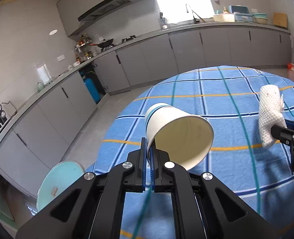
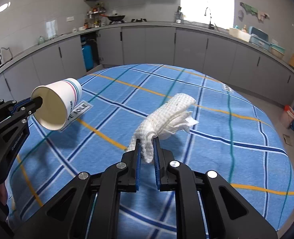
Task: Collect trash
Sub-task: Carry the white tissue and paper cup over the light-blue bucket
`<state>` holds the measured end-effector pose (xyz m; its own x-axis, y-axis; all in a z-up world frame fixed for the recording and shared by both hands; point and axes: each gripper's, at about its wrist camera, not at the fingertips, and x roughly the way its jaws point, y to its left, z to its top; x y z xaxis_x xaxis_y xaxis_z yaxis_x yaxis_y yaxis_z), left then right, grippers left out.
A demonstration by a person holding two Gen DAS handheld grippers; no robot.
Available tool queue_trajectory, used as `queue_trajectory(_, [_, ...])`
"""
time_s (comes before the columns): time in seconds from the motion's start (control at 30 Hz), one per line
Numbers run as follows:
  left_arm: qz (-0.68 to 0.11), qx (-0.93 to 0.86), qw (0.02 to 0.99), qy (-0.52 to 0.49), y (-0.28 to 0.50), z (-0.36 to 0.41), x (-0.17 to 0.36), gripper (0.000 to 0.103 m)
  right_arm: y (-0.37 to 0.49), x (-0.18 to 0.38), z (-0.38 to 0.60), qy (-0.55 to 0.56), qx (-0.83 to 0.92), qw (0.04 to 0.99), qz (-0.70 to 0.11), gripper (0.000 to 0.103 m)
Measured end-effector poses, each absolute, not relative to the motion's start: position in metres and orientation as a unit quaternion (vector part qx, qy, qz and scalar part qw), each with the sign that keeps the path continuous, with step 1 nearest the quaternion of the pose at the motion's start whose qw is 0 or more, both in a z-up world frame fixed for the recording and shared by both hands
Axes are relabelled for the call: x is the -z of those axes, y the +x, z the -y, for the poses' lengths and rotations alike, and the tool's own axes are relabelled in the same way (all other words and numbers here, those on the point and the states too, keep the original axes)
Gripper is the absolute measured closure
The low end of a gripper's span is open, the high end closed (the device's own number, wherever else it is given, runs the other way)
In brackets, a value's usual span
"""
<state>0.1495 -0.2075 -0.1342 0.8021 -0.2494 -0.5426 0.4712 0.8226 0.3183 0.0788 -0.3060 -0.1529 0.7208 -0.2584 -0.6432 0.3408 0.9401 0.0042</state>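
Left hand-held gripper (image 1: 150,149): we see it clamped on the paper cup (image 1: 178,135) rim, cup tipped sideways above the table (image 1: 216,103).
Right hand-held gripper (image 2: 147,149): we see it pinching a wadded white paper towel (image 2: 167,117), lifted over the blue plaid tablecloth (image 2: 226,149).

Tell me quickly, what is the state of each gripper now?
Left gripper: closed on the rim of the white paper cup.
Right gripper: closed on the white crumpled paper towel.

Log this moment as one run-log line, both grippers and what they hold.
left gripper: shut on paper cup rim, lifted | right gripper: shut on white cloth wad, lifted | blue checked tablecloth below
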Motion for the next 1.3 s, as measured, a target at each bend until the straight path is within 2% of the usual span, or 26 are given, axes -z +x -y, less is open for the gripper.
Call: queue_trajectory(1.3, [-0.251, 0.056, 0.949, 0.183, 0.167, 0.045, 0.122, 0.1, 0.126, 0.132, 0.17, -0.011, 0.006, 0.951, -0.309, 0.091])
